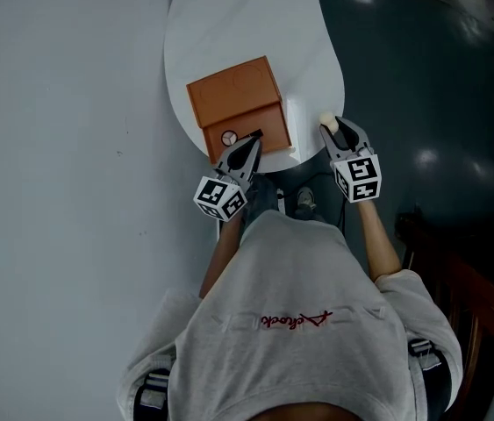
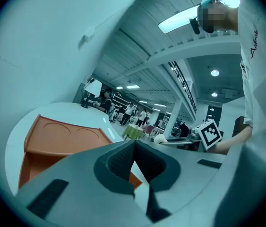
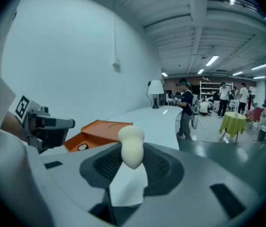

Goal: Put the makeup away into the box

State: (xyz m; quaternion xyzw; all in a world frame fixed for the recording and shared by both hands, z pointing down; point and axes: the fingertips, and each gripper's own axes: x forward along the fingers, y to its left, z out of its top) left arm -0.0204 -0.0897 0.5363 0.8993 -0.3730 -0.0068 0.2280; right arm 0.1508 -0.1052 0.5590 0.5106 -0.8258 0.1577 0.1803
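An orange box (image 1: pixel 233 90) stands open on the white round table (image 1: pixel 229 24), its lid tipped back. A small round compact (image 1: pixel 229 138) lies inside near the front; the right gripper view shows that compact (image 3: pixel 81 147) too. My right gripper (image 1: pixel 332 130) hovers to the right of the box, shut on a cream egg-shaped makeup sponge (image 3: pixel 132 145), which sticks up from the jaws. My left gripper (image 1: pixel 249 143) sits at the box's front edge, its pads (image 2: pixel 123 162) meeting at the tip with nothing between them. The left gripper view has the box (image 2: pixel 57 138) at its left.
The table's near edge is just in front of my body, with dark floor (image 1: pixel 422 77) to the right and pale floor to the left. Far off are a table lamp (image 3: pixel 155 86), a green-clothed table (image 3: pixel 234 122) and several people.
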